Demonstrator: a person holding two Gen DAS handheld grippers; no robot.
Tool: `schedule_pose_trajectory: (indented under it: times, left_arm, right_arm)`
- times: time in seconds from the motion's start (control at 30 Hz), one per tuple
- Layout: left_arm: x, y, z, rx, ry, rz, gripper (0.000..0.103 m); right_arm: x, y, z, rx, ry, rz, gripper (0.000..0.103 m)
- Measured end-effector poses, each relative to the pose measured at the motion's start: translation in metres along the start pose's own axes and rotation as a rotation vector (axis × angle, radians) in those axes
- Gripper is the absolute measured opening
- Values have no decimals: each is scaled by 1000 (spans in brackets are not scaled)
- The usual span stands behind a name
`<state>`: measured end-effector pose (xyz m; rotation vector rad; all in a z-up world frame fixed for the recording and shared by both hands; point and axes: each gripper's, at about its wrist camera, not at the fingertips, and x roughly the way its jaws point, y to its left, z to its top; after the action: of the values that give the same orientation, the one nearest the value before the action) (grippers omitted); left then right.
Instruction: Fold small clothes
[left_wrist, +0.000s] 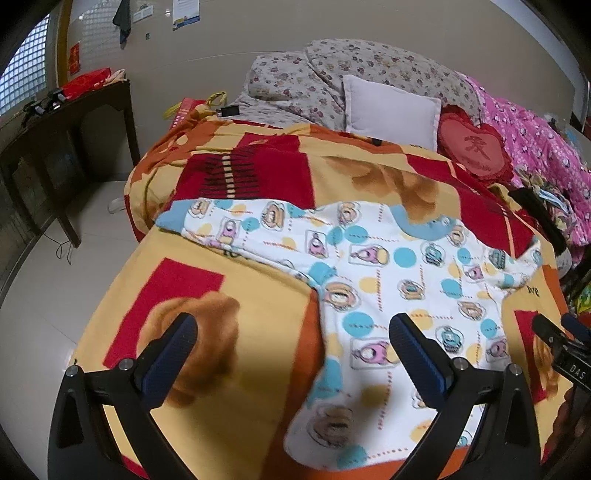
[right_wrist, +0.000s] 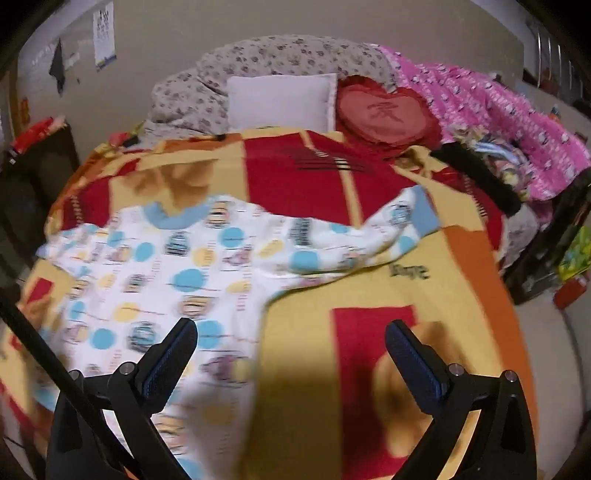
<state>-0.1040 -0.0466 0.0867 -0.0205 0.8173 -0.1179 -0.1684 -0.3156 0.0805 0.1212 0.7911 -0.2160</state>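
Both sets of jaws stand wide apart with nothing between the pads: the left gripper (left_wrist: 291, 332) hangs over the near left side of the garment, the right gripper (right_wrist: 291, 339) over its near right edge and the bare blanket beside it.

Largest in view is the bed, covered by a fleece blanket (left_wrist: 229, 295) in yellow, red and orange blocks with brown bear shapes. A pale plain wall (left_wrist: 332, 26) stands behind it, with papers pinned up at the left. At the head of the bed lies a bunched floral quilt (left_wrist: 369, 62), and a pink patterned quilt (left_wrist: 532, 140) is heaped along the right side. A dark wooden table (left_wrist: 66, 122) stands left of the bed on a light tiled floor (left_wrist: 48, 295), by a glass-block window. Against the floral quilt lean a white pillow (left_wrist: 391, 110) and, just beside it, a red heart-shaped cushion (left_wrist: 472, 147).

The small top (left_wrist: 388, 295), white with blue and yellow dots and cartoon prints, lies spread flat on the blanket's near half. Its blue-trimmed neckline points toward the pillows and its hem toward the cameras, so the body runs head-to-foot of the bed. The sleeves stretch crosswise, the blue-cuffed left sleeve (left_wrist: 207, 221) reaching toward the table side, the right sleeve (right_wrist: 399, 225) rumpled and angled up.
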Motion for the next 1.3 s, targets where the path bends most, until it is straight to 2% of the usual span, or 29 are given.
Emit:
schedule_pose_trajectory:
  times: [0.17,0.27,0.4,0.9,1.3]
  left_arm:
    - [-8,-12,-8,27,-9,7,103]
    - [-13,-16,-10,36,-24,11,103]
    - [-16,-22,-14,49,-30,-2,103]
    - [-11,-23,-21,39,-9,-11,103]
    - [-6,-19,-22,26,6,-2,103]
  right_arm:
    - [-6,15,-2,-17,-1,21,103]
    - [-4,17,-4,19,16,78,103]
    - [-4,19,-6,43,26,101,103]
    - [-12,34,-6,-22,5,62,103]
    - [-9,37,-9,-26,16,95,103]
